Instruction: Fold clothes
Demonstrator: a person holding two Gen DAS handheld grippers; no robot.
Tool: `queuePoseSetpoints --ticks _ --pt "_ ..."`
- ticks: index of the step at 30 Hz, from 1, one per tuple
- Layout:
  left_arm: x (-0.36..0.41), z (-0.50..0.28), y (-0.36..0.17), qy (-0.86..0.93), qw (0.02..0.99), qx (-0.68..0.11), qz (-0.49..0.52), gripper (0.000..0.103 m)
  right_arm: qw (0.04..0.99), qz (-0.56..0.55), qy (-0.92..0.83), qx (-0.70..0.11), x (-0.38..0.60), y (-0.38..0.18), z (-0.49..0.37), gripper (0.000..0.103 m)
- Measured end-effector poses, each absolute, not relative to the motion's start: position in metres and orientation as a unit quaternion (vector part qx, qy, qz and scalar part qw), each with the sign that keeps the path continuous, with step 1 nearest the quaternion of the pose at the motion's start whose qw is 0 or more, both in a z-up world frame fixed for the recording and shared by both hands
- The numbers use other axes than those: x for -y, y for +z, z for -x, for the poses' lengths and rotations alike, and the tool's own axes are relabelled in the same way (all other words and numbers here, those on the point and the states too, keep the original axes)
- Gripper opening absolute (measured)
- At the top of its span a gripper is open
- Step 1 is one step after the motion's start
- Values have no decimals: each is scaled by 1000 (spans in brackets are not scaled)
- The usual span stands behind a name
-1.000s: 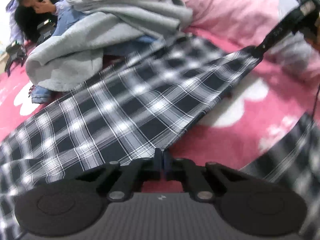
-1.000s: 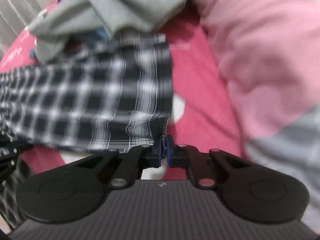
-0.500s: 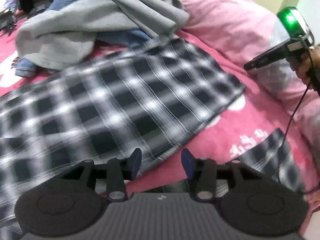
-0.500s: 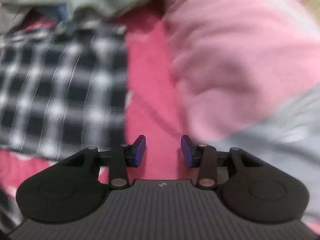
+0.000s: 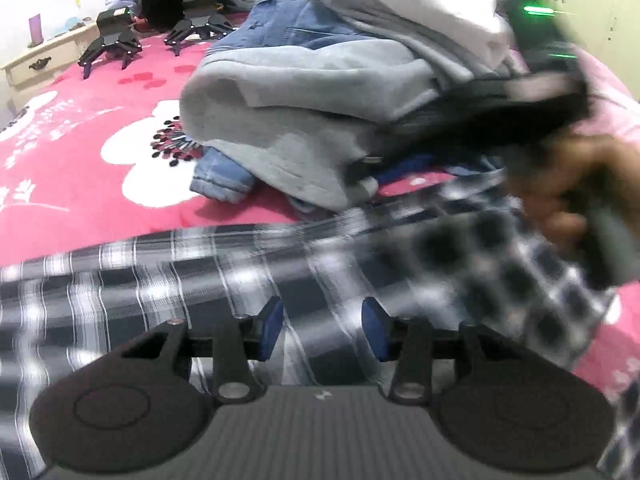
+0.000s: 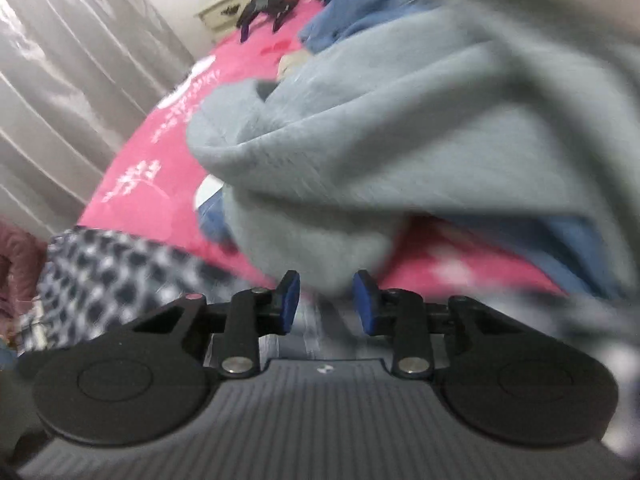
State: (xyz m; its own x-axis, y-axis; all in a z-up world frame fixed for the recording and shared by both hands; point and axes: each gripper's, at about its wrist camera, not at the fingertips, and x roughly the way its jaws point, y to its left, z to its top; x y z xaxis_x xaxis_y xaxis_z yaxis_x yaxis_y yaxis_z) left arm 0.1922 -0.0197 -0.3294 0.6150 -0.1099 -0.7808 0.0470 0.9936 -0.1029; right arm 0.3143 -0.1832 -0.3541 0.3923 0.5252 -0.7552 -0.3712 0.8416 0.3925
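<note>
Your left gripper was agape over the plaid, flat on the bed | right gripper agape, empty, beside the grey pile | step: between holds | next fold needs a clean plaid edge.

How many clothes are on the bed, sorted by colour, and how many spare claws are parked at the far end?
Black and white plaid garment: 1
Grey sweatshirts: at least 1; the pile hides whether there are more
Blue denim pieces: at least 1, partly buried
Spare claws: 2
Total: at least 5
</note>
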Motion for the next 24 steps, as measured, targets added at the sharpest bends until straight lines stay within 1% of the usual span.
queuePoseSetpoints --ticks 2,8,12,15,18,22,24 --pt "13 -198 -334 -47 899 -434 42 43 853 -64 242 -457 163 -365 -344 27" --pt "-4 -206 -348 -51 897 -437 53 44 877 -117 167 -434 137 -372 -432 24" --pt "-10 -199 -351 -52 894 -442 54 44 869 -69 226 -436 148 -355 -401 24" --pt "-14 -194 -348 -54 893 -443 64 44 859 -33 269 -435 157 -342 -378 26" --pt "-17 -191 -348 -58 891 -445 70 44 846 4 311 -433 166 -330 -354 32" --pt "-13 -188 -353 -62 890 -449 47 44 826 56 360 -430 163 -323 -334 40" --pt "-9 -186 -354 -60 892 -447 36 43 814 84 381 -430 155 -325 -330 40"
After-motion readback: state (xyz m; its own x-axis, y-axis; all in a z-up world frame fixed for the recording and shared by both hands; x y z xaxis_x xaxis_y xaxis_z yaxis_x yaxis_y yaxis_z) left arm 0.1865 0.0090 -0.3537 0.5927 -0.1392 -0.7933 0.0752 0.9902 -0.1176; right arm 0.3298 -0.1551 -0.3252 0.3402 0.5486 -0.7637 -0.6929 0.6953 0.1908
